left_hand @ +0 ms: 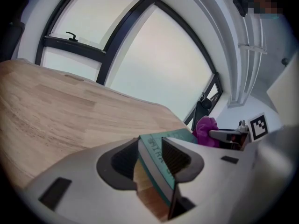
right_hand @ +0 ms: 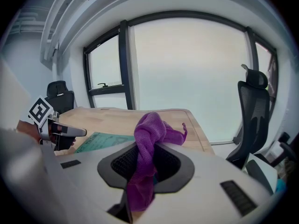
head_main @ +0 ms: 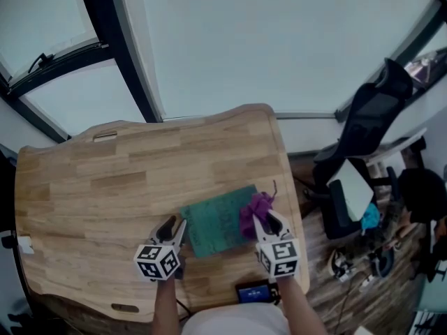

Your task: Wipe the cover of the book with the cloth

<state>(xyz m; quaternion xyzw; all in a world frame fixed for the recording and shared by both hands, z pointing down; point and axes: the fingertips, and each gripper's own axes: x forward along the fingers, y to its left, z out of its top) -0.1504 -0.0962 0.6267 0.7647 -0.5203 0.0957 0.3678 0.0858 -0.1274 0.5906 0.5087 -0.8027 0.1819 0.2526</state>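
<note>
A teal book [head_main: 220, 218] lies flat on the wooden table [head_main: 105, 187], near its front right. My left gripper [head_main: 174, 227] is at the book's left edge. In the left gripper view that edge [left_hand: 156, 160] sits between the jaws, with a gap of bare wood beside the left pad, so the jaws stand open around it. My right gripper [head_main: 269, 222] is over the book's right edge, shut on a bunched purple cloth [head_main: 255, 211]. The cloth [right_hand: 149, 134] sticks up from between the jaws, with the book [right_hand: 100, 141] beyond it.
A black office chair [head_main: 370, 117] stands to the right of the table, with clutter on the floor around it. A small dark device with a blue screen [head_main: 253, 293] lies at the table's front edge. Large windows rise behind the table.
</note>
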